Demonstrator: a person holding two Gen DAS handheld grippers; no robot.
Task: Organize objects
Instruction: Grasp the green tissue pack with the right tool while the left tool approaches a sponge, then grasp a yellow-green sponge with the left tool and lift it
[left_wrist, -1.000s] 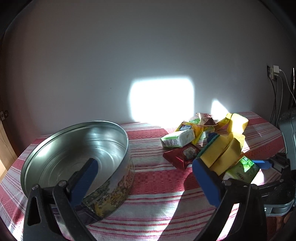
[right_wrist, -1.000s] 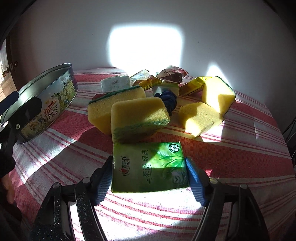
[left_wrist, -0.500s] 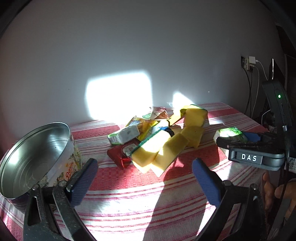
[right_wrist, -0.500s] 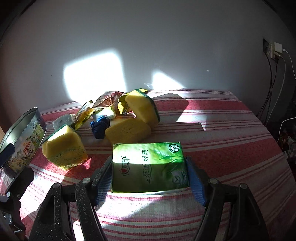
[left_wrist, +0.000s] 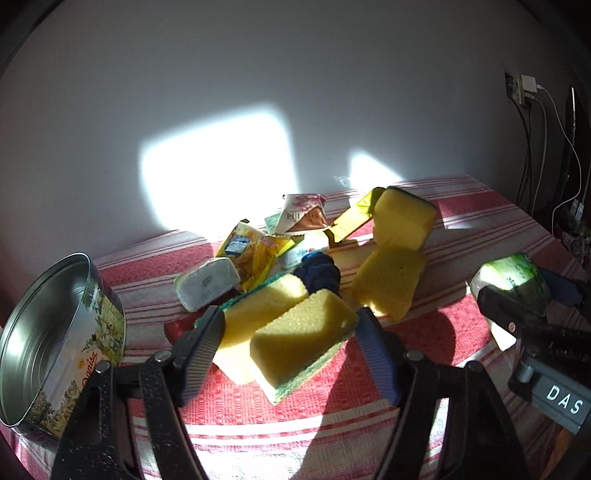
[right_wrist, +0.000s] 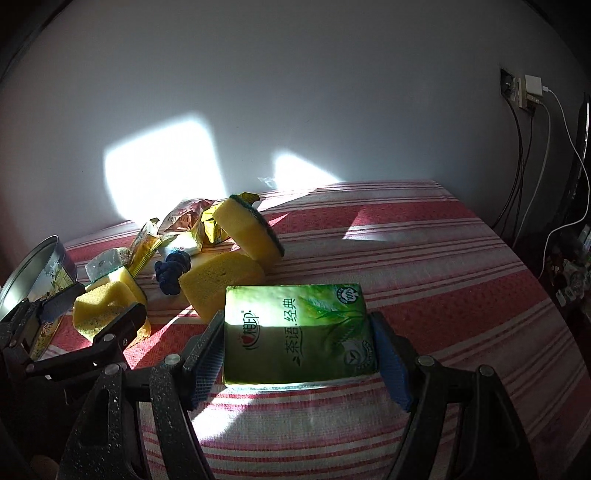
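Gripping the green tissue pack (right_wrist: 299, 332) by its short ends, the right gripper (right_wrist: 297, 350) holds it above the striped tablecloth (right_wrist: 424, 266); soft and light, it suits that end hold. Left gripper (left_wrist: 290, 347) gapes open around a yellow sponge (left_wrist: 299, 332), squashy, best pinched across its flanks.

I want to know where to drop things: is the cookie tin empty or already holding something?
Empty as far as visible: the cookie tin shows only bare metal floor and wall inside, no lid on it.
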